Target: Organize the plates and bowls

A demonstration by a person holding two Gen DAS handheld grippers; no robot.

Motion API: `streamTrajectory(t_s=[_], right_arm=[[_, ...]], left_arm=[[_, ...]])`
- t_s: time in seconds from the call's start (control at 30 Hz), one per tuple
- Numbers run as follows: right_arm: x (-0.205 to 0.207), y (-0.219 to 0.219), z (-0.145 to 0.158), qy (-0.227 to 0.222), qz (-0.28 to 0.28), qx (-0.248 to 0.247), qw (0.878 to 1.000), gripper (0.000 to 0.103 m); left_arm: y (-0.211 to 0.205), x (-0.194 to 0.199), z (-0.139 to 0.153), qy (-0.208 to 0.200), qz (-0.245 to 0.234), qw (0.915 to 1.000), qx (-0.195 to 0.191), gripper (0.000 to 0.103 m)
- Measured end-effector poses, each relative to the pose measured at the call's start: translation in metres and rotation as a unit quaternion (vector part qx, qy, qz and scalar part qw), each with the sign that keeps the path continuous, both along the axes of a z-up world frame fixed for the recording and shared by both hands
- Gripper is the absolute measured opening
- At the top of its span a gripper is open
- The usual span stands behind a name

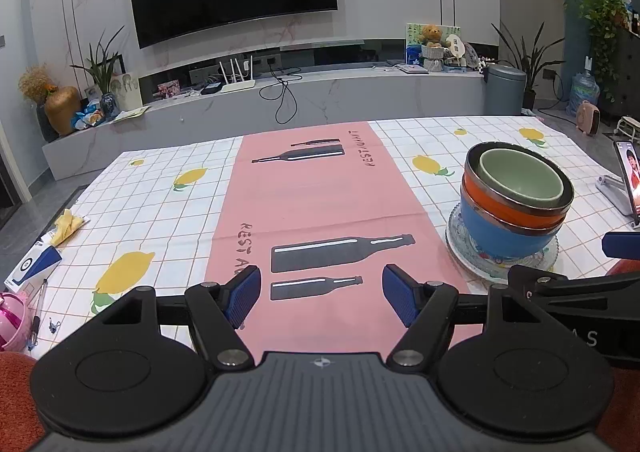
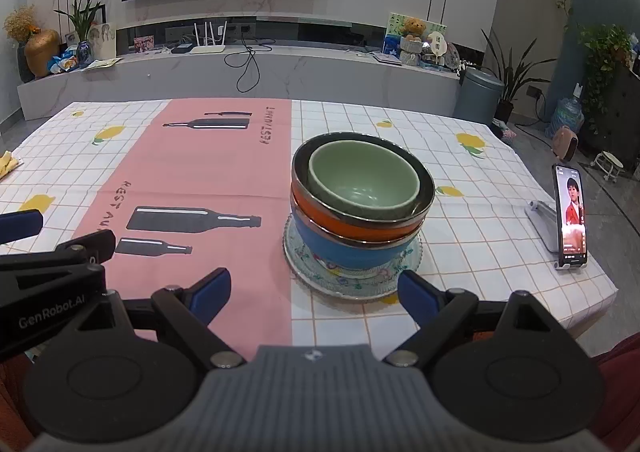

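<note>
Both grippers hover over the near edge of the desk [image 1: 168, 204] with jaws spread wide and nothing between them. Left gripper [image 1: 321, 294] has its blue pads [image 1: 242, 302] well apart above the pink runner [image 1: 316, 208], touching nothing; the printed bottles lie just ahead of it. Right gripper [image 2: 314, 294] is spread at least as wide, also holding nothing, and sits just short of the plates [image 2: 352, 280], whose near rim shows between its pads [image 2: 212, 294] without contact.

Ahead of the right gripper, and ahead and to the right of the left one, stands the stack: a green bowl [image 2: 362, 182] nested in an orange bowl [image 2: 356, 226], that in a blue bowl [image 2: 348, 252], all resting on the plates. From the left wrist the same stack [image 1: 516, 208] shows the upper bowls tilted slightly.

Further right of the right gripper a phone [image 2: 571, 218] stands upright on a stand, its screen lit. Far left of the left gripper lie a yellow cloth [image 1: 68, 226], a blue box [image 1: 32, 264] and a pen [image 1: 38, 316]
</note>
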State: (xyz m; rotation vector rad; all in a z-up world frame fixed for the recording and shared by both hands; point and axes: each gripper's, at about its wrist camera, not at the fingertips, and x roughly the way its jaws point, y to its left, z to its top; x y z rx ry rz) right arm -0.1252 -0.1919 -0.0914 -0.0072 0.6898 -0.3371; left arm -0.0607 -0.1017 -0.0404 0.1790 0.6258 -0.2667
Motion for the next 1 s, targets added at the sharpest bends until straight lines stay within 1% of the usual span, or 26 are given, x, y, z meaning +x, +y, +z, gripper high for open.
streamTrajectory(t_s=[0.27,1.0], right_arm=[[-0.0004,0.0027,0.001,-0.002,0.003,-0.002,1.0,0.089],[-0.0005,0.0048,0.0027,-0.001,0.006,-0.004,1.0,0.089]], left_arm=[[-0.0005,-0.0005,0.0018,-0.005,-0.001,1.0,0.004,0.082],[0.0008,-0.0001,0.004,-0.007,0.001,1.0,0.002,0.082]])
